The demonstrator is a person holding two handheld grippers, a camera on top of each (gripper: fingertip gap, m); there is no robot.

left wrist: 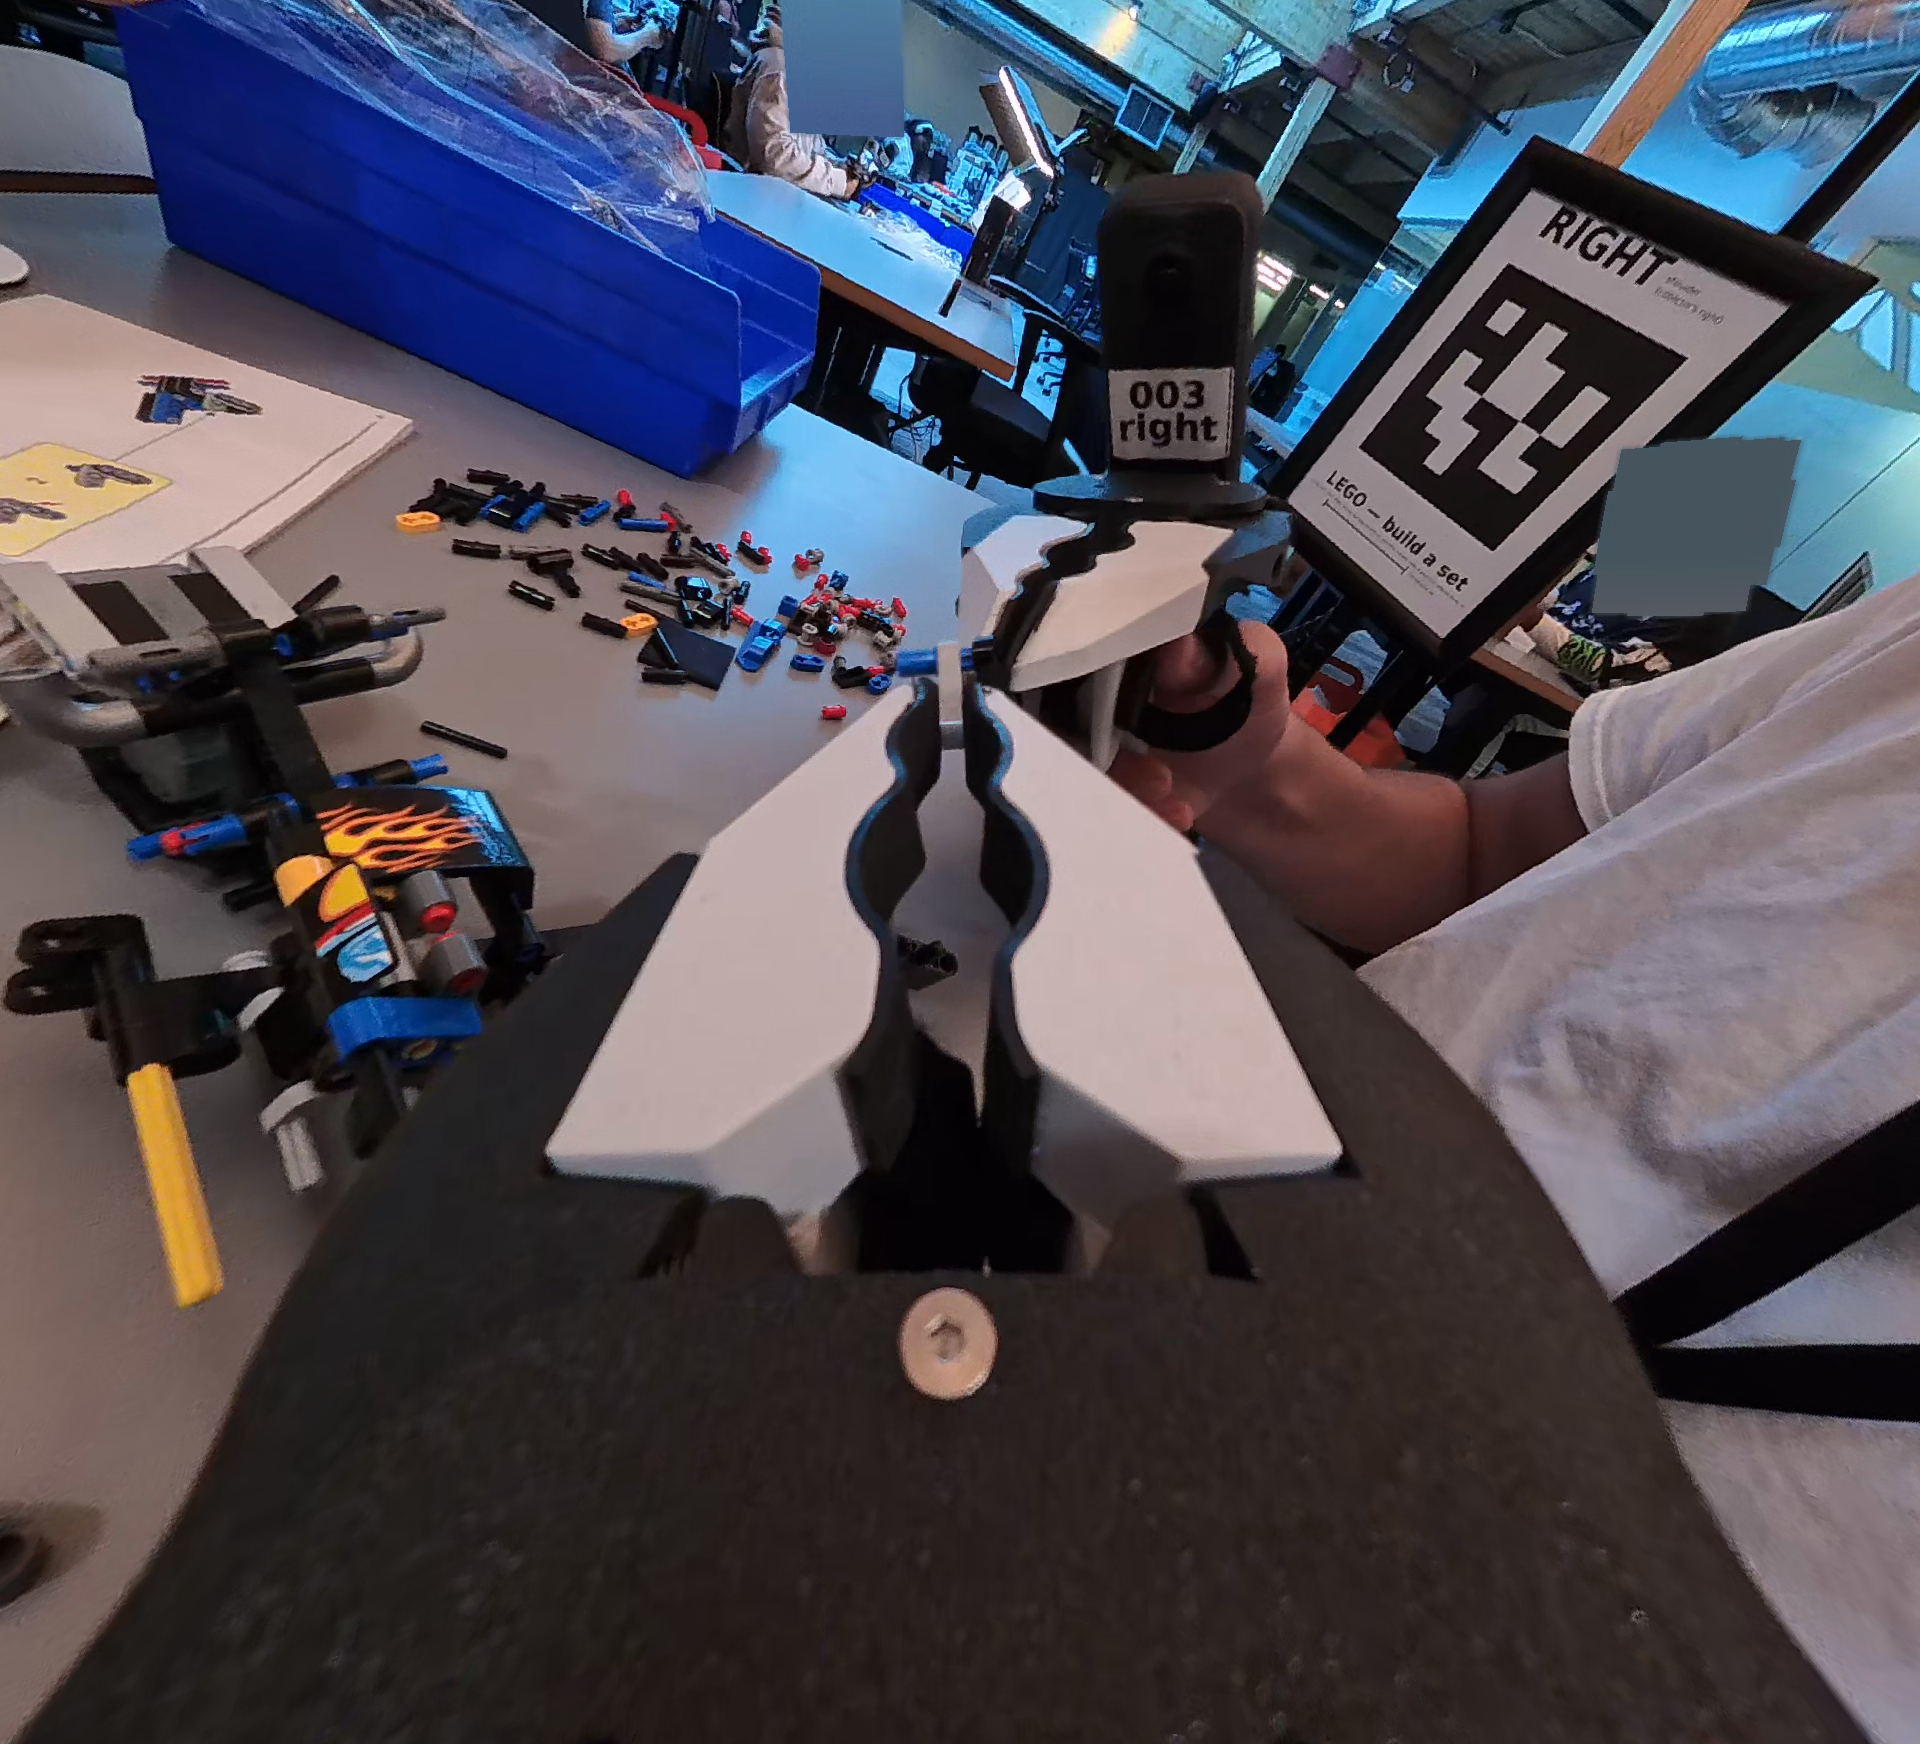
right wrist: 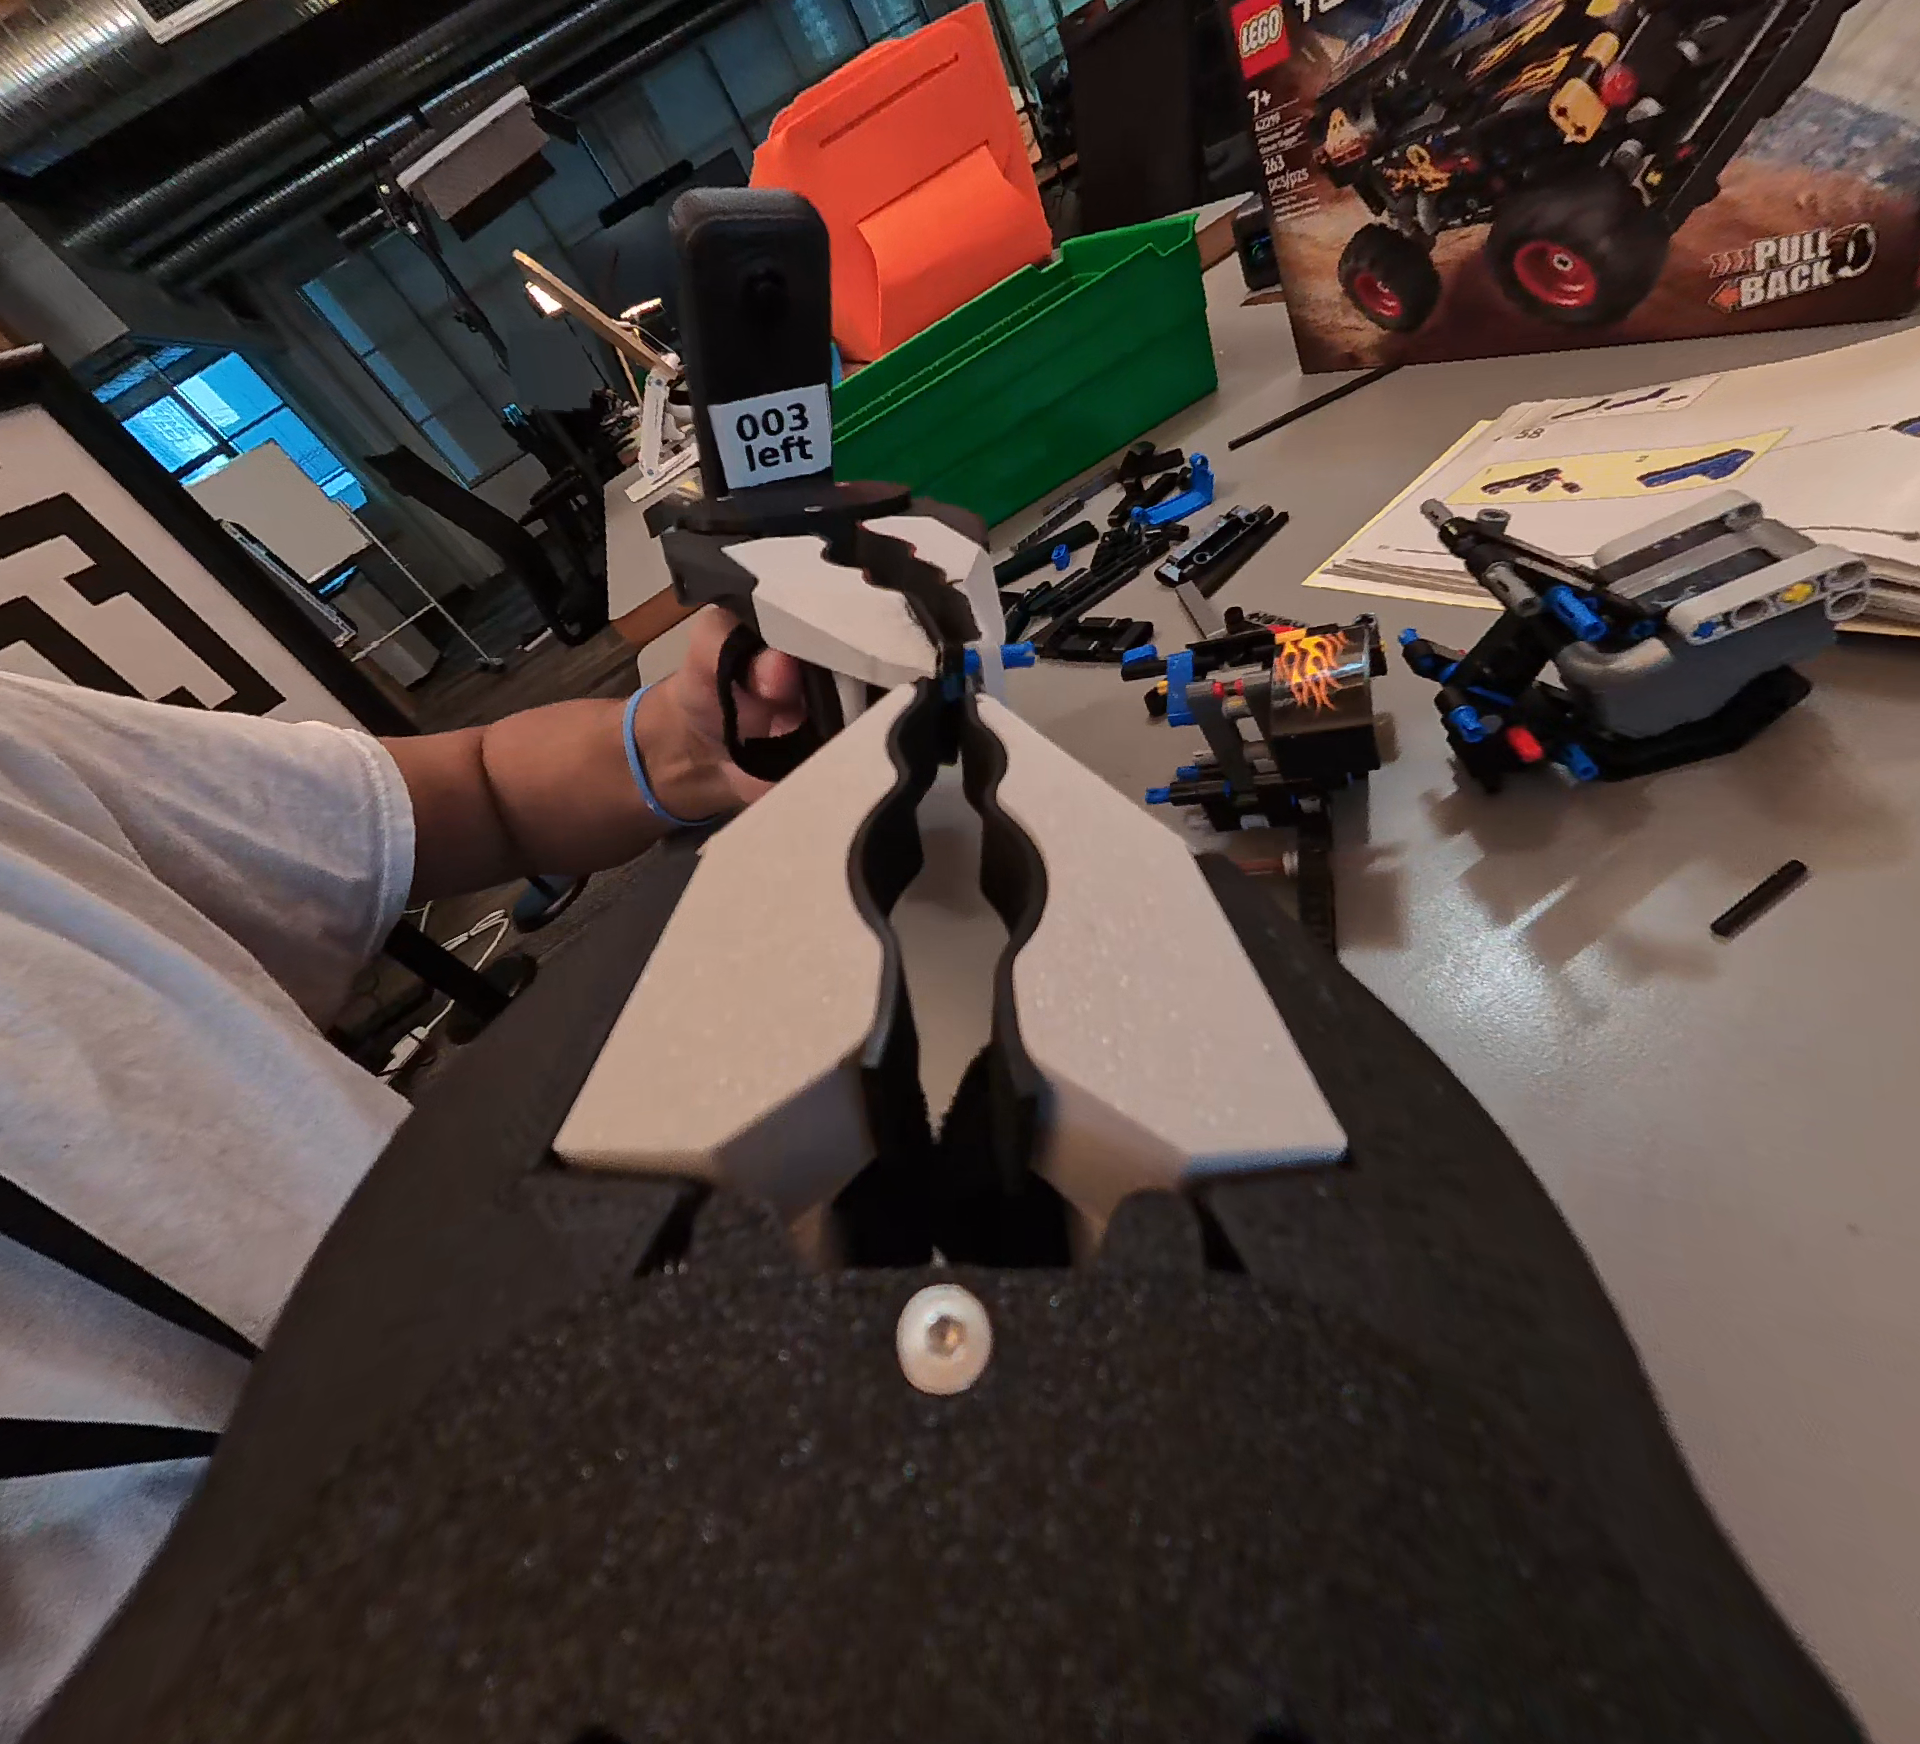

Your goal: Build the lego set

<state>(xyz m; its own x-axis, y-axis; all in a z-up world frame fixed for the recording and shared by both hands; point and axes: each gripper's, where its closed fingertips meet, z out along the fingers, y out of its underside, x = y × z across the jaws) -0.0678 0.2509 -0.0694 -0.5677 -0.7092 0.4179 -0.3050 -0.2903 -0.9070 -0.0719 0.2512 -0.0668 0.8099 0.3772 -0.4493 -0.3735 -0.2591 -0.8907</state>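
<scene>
Your half-built truck chassis (right wrist: 1631, 645) sits grey, black and blue on the desk (right wrist: 1558, 1019), the flame-printed section (right wrist: 1283, 707) just beside it; the blue bin (left wrist: 457, 240) holds crumpled plastic wrap (left wrist: 416, 32); your left gripper (left wrist: 948, 707) pinches a small grey piece (left wrist: 949, 692), your right gripper (right wrist: 951, 707) a blue pin (left wrist: 920, 661), jaws nearly closed, tips meeting above the desk.

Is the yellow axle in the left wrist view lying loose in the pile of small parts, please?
No, the yellow axle sticks out of a black connector on the flame-decorated assembly, apart from the loose parts pile.
</scene>
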